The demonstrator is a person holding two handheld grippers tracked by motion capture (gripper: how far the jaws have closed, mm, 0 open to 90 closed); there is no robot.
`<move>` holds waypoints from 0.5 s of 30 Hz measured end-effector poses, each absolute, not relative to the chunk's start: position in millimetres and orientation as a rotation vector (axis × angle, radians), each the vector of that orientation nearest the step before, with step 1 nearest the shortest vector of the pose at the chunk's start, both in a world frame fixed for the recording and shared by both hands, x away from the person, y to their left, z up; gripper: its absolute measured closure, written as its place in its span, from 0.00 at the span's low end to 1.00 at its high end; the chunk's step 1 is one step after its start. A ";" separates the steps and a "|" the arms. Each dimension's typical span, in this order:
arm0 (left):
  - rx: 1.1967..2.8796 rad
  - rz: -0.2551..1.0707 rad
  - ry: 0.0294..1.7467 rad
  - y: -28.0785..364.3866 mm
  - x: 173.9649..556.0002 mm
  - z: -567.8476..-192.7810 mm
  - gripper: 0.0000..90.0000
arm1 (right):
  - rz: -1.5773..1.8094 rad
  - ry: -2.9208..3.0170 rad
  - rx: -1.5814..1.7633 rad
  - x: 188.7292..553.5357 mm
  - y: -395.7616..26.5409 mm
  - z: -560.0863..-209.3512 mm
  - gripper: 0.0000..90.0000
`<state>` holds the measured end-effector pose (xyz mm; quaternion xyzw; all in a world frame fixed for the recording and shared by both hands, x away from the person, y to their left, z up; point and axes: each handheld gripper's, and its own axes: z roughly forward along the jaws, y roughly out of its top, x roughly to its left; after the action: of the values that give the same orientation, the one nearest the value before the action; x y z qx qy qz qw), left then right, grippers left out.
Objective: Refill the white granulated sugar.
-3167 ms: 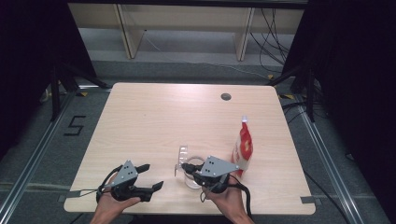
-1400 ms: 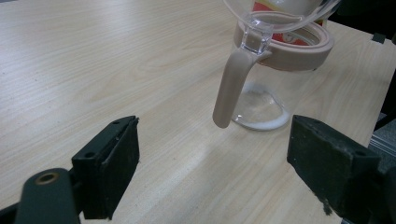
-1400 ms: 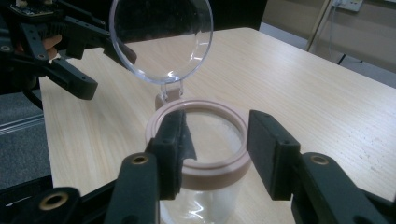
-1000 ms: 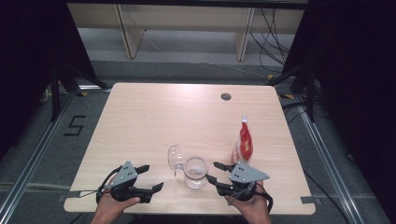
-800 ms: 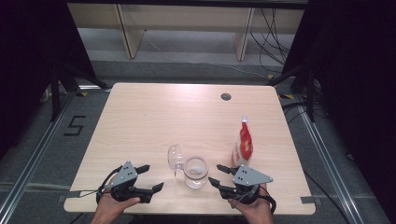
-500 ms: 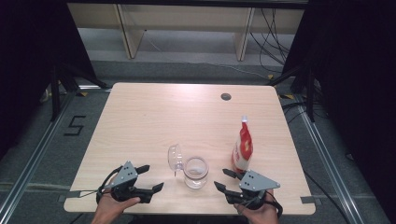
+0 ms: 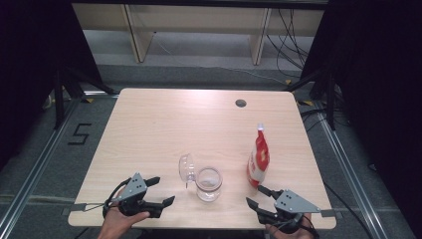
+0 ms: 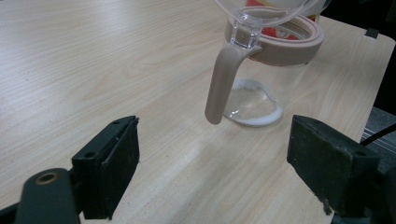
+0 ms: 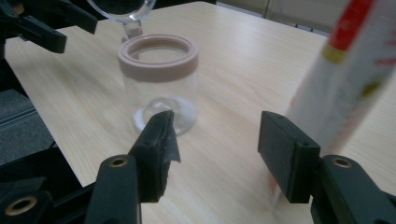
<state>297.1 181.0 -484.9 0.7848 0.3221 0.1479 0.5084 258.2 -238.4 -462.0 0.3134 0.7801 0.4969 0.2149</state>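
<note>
Two grippers rest at the near edge of the table (image 7: pixel 149 124), one in each hand, and nothing is between the jaws of either. The left gripper (image 7: pixel 158 191) sits near the front left corner with its jaws wide apart, pointing toward the jar (image 7: pixel 208 183). In the left gripper view the jaws frame bare wood, and the jar stands a little beyond them.

The jar is clear glass with a pinkish band around its mouth, and it stands upright near the front middle of the table. Its clear domed lid (image 7: pixel 186 168) is flipped up on the left side, hinged at the rim. A pale tab (image 8: pixel 222 81) hangs down from the hinge outside the glass wall.

The right gripper (image 7: pixel 259 195) lies near the front right corner, jaws parted and just been opening, with only table between them. In the right gripper view the jar (image 9: pixel 160 84) appears beyond the left jaw and the pouch (image 9: pixel 348 70) rises just beyond the right jaw, blurred.

The pouch (image 7: pixel 258 158) is red and white, stands upright to the right of the jar and apart from it, with the right gripper just in front of its base. A small dark round hole (image 7: pixel 241 103) sits near the far edge of the table.
</note>
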 end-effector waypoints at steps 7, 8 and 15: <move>1.897 0.351 0.751 179.9 298.4 -486.1 0.18 | 1.327 2.110 0.971 257.4 -254.0 -464.5 0.47; 1.897 0.353 0.754 179.9 298.2 -486.0 0.18 | 1.330 2.097 1.002 257.2 -254.4 -464.8 0.46; 1.895 0.346 0.778 178.8 297.4 -486.7 0.18 | 1.295 2.064 1.095 260.7 -257.0 -466.9 0.42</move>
<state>297.4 178.8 -486.7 0.7860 0.3226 0.1435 0.5075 260.7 -257.0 -466.9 0.3986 0.7515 0.4712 0.2329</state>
